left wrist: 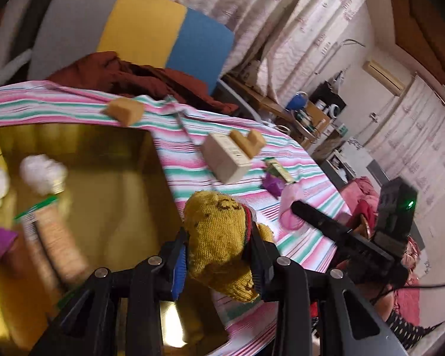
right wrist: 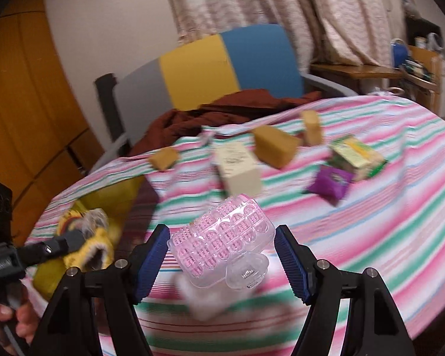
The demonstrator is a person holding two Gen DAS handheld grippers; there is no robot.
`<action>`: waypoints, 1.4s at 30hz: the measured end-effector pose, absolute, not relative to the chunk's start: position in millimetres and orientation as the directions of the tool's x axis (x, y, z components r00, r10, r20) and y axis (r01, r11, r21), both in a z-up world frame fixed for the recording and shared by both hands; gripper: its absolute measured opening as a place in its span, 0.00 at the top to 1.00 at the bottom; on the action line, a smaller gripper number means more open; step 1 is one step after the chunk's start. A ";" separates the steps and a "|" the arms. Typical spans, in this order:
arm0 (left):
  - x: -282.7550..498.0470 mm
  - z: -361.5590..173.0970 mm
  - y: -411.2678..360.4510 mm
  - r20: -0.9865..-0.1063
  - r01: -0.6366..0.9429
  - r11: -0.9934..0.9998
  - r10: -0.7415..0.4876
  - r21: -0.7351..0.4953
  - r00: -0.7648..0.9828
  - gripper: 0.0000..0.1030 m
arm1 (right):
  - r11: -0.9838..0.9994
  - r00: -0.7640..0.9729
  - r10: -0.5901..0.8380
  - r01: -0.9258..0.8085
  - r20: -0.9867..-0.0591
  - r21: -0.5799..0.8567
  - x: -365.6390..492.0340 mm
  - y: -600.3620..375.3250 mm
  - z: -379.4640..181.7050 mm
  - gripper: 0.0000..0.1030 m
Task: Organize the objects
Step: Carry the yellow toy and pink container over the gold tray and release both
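Striped bench cloth: left gripper jaws pinch yellow knit toy beside gold tray; right gripper jaws spread around pink clear case (contact unclear).

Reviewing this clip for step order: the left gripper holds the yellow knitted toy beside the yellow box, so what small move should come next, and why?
Probably carry the yellow knitted toy leftward over the yellow box and then open. The left gripper is shut on it, the toy hangs at the box's rim, and other items already lie inside.
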State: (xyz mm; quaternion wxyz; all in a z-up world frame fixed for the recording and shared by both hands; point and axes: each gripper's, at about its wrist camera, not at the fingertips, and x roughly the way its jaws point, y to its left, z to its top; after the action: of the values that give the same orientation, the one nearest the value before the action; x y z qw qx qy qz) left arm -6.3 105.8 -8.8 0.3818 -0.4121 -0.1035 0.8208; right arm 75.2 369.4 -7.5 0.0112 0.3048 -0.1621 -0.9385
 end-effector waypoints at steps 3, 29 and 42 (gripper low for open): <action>-4.7 -13.9 77.1 -0.616 -0.500 -0.726 0.677 -0.471 -0.403 0.66 | -0.949 -0.811 -0.188 0.003 -0.555 0.316 67.5 343.6 1.8 0.29; -14.1 -52.4 -53.5 -0.789 -0.169 -0.950 0.312 -0.263 -0.529 0.55 | -0.811 -0.492 -0.575 0.445 -0.654 0.379 21.7 144.0 -31.7 0.29; -5.5 -17.8 -72.6 -0.717 -0.068 -0.963 0.239 -0.260 -0.655 0.32 | -0.801 -0.441 -0.596 0.379 -0.671 0.463 11.8 145.7 -47.7 0.24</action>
State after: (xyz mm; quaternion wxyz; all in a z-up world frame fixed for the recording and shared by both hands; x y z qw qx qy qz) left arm -5.5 -72.6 -17.8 0.0850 -0.4066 -0.1056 0.9035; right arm 11.8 145.7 -47.7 0.2903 0.4417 -0.1228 -0.8400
